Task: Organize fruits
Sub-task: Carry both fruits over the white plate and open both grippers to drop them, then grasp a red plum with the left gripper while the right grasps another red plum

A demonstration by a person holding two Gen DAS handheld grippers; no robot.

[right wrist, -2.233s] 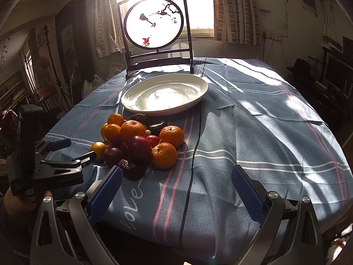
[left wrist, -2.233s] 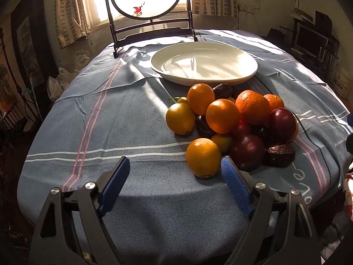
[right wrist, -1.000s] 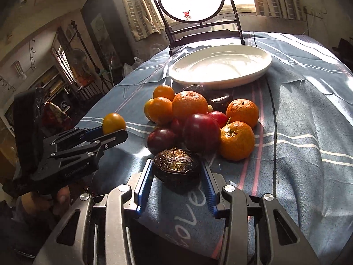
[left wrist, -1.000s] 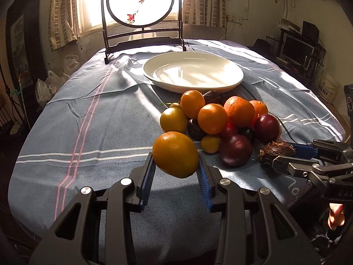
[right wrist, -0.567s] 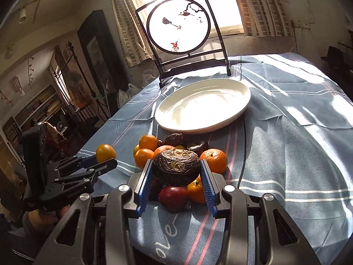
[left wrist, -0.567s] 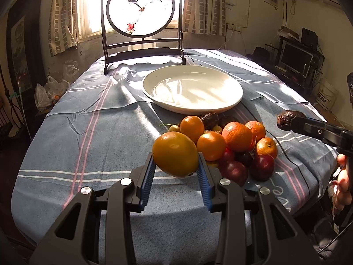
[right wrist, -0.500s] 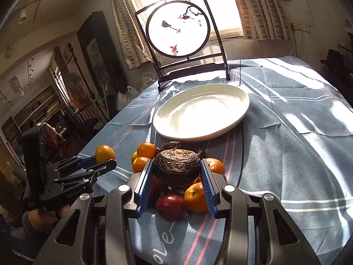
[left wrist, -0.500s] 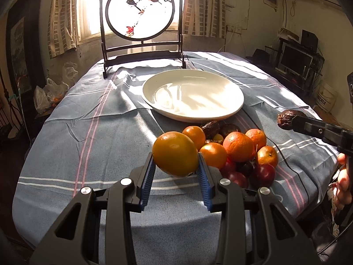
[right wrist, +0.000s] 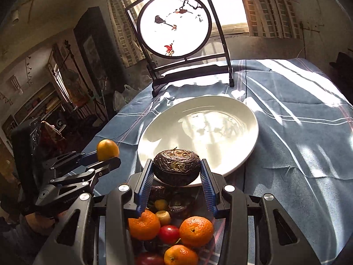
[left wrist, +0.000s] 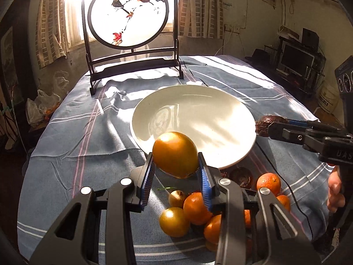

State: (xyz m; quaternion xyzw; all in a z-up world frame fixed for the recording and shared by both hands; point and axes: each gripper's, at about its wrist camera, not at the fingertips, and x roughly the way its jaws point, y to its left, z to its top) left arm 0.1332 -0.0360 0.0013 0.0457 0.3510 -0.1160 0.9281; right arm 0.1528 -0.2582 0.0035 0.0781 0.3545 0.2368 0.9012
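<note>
Right now the left gripper (left wrist: 175, 172) is clamping a yellow fruit (left wrist: 175, 154) and the right gripper (right wrist: 176, 175) is pinching a wrinkled dark fruit (right wrist: 177, 167), both hanging over the plate's (left wrist: 220, 110) near rim. Letting go too high risks fruit rolling off onto the pile (right wrist: 172, 231).

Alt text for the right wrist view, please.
The right gripper holds a dark wrinkled fruit at the near rim of an empty white plate. More fruit lies below it, and the left gripper holds a yellow-orange fruit.
</note>
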